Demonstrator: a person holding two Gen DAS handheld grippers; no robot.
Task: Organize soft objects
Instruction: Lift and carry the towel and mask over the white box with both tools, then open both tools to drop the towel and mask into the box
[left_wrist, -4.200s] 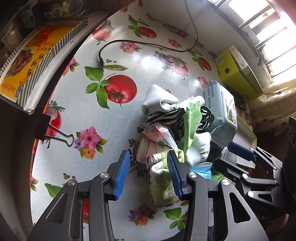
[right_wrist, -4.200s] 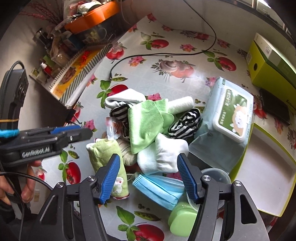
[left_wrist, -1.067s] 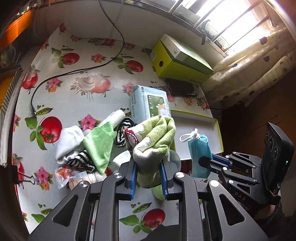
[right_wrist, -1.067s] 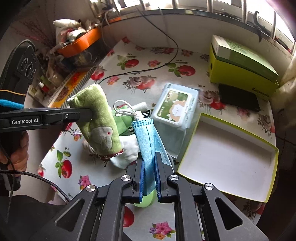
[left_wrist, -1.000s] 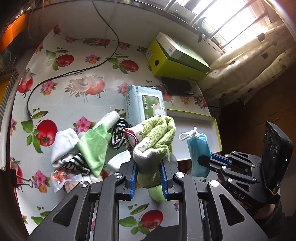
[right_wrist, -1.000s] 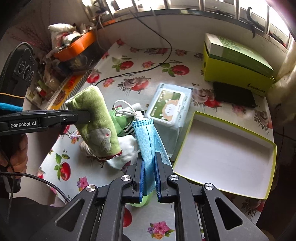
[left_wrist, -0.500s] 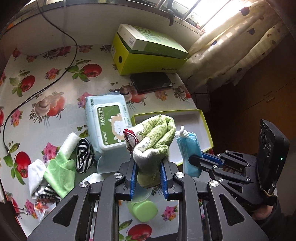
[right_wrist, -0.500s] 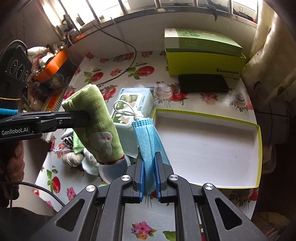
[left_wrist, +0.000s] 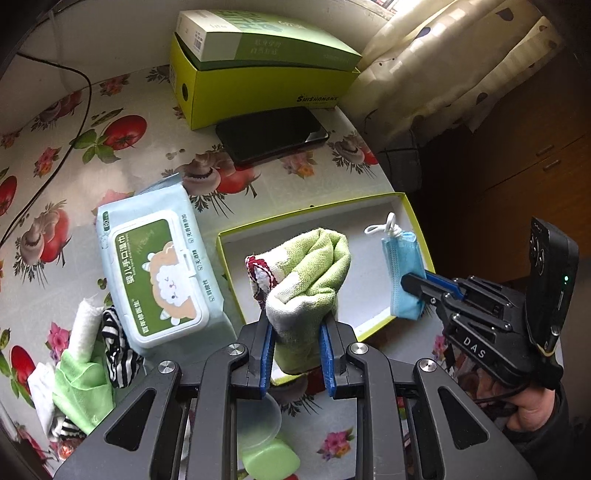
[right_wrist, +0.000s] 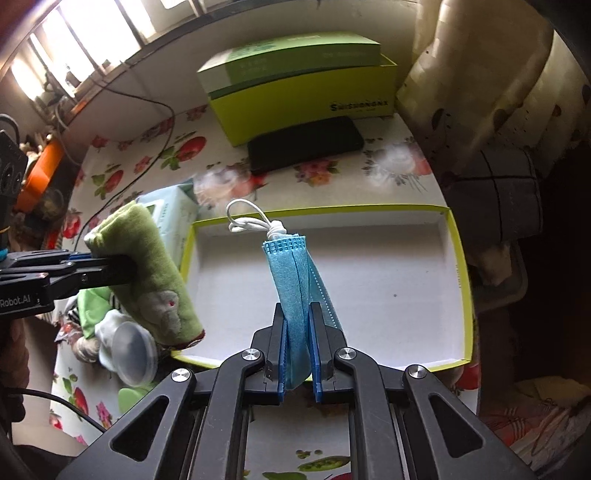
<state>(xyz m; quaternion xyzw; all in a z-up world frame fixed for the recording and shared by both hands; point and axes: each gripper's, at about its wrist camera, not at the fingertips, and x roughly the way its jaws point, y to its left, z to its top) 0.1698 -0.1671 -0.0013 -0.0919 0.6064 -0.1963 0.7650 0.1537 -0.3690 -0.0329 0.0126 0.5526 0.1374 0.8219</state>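
The surface (left_wrist: 74, 177), covered in a cloth printed with tomatoes, mushrooms and flowers, carries all items noted below. At its far edge stands a yellow-green carton (left_wrist: 258, 85) with a green-and-white box (left_wrist: 266, 40) on top; a black phone (left_wrist: 271, 134) lies flat just in front of the carton, touching or nearly touching it.

Nearer the cameras sits a shallow open tray (right_wrist: 458, 266) with a white interior and yellow-green rim. No item rests on its floor in either view. Beside its left wall lies a pack of wet wipes (left_wrist: 155, 273), label up.

Left of the wipes is a heap of soft items (left_wrist: 85, 365): a light green cloth, a black-and-white striped piece and white rolled pieces, all touching one another. A clear round lid (right_wrist: 131, 350) and a small green container (left_wrist: 269, 459) lie near the tray's near-left corner.

The left claw (left_wrist: 295, 358) is closed on a folded green towel (left_wrist: 310, 280) with a red-trimmed edge, held raised over the left part of the tray.

The right claw (right_wrist: 297, 350) is clamped on a folded blue face mask (right_wrist: 291, 280), which stands upright with its white ear loops at the top, held above the tray's middle. Towel and mask are apart.
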